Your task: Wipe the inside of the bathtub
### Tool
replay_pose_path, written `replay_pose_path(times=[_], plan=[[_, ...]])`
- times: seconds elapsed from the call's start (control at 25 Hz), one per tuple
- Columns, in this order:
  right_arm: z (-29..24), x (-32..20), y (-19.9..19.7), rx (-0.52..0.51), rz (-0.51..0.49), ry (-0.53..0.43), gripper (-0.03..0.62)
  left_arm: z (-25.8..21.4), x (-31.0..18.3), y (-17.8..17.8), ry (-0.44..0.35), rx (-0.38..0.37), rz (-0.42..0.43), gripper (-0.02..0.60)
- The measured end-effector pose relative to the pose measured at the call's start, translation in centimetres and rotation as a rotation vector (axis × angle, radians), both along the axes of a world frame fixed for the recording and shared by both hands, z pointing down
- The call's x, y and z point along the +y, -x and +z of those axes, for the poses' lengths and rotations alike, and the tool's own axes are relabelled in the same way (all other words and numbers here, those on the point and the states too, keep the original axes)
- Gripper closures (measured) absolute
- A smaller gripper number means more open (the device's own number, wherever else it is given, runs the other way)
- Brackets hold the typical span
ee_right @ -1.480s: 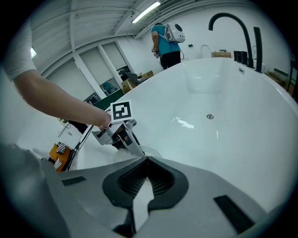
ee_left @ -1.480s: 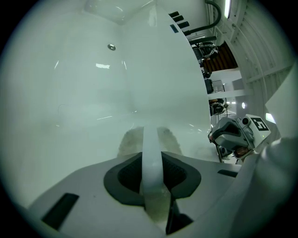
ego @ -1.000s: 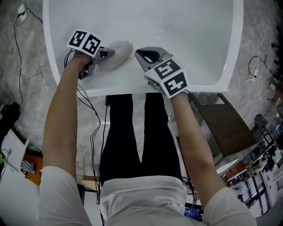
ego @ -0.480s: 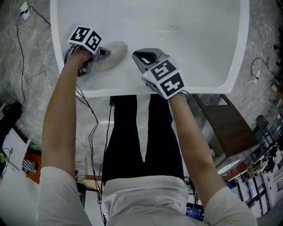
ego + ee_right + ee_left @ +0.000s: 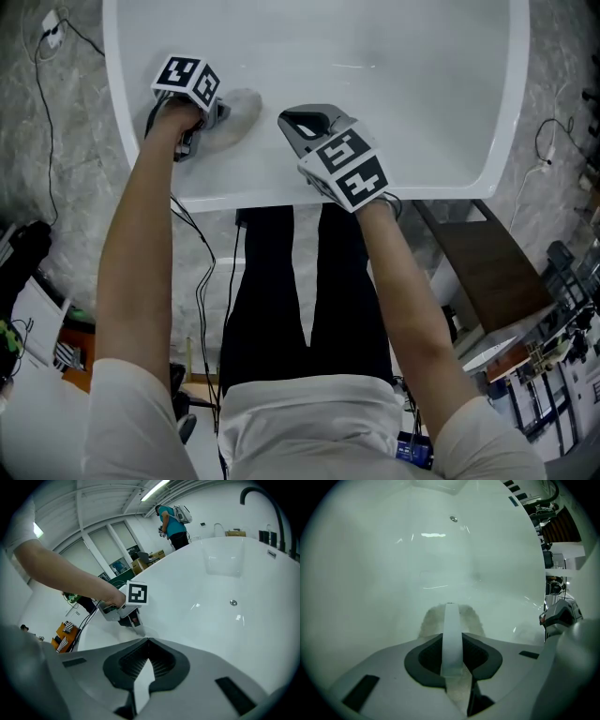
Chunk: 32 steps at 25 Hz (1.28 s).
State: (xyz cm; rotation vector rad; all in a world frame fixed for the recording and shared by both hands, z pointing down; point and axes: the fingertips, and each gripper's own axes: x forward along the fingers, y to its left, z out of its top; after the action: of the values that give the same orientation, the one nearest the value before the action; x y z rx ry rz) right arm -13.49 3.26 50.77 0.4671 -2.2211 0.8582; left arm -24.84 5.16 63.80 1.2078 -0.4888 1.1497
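Bathtub [image 5: 394,103] enamel is white, glossy and smoothly curved, with thin streaks of ceiling light on it, and its broad rounded rim runs along the person's side. A pale, fluffy cloth [image 5: 236,114] lies pressed against the inner wall close to the near left corner. The left gripper [image 5: 223,114] is clamped on it. The left gripper view shows its grey jaws closed on the cloth [image 5: 433,620], with a smooth white strip running up the middle and shaggy pile spreading out beyond the tips.

The right gripper [image 5: 302,120] hovers over the near rim, near the cloth but apart from it. In its own view the ribbed dark pads meet at the tips with nothing between them [image 5: 149,641].

Only the gripper views show the small round metal drain [image 5: 233,603] on the tub floor. The right gripper view alone takes in a black curved faucet [image 5: 262,498] at the far rim. The head view alone shows the speckled grey floor [image 5: 56,169].
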Motion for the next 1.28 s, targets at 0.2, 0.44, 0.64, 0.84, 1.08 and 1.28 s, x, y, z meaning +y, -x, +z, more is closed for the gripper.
replay_pose_path(times=[0.2,0.44,0.64,0.84,1.08,1.28], plan=[[0.2,0.0,0.3,-0.011,0.004,-0.003,0.574,0.9,-0.3,0.1,-0.010,-0.014,-0.036,0.485],[0.3,-0.1,0.5,-0.030,-0.047,-0.039,0.575,2.6,-1.4,-0.7,-0.124,-0.024,0.052,0.485],[0.7,-1.1,0.4,-0.025,-0.053,-0.053,0.574,3.7,-2.1,-1.3,-0.187,-0.018,0.097,0.486],[1.8,-1.8,0.9,-0.007,-0.073,-0.056,0.574,4.8,-2.4,-1.4,-0.191,-0.011,0.094,0.486],[3.3,-2.2,1.1,0.018,-0.120,-0.061,0.574,6.2,-3.1,-1.6,-0.199,-0.038,0.100,0.486],[3.5,-2.9,0.4,0.024,-0.108,-0.058,0.574,6.5,-3.6,-2.3,-0.288,-0.044,0.126,0.486]])
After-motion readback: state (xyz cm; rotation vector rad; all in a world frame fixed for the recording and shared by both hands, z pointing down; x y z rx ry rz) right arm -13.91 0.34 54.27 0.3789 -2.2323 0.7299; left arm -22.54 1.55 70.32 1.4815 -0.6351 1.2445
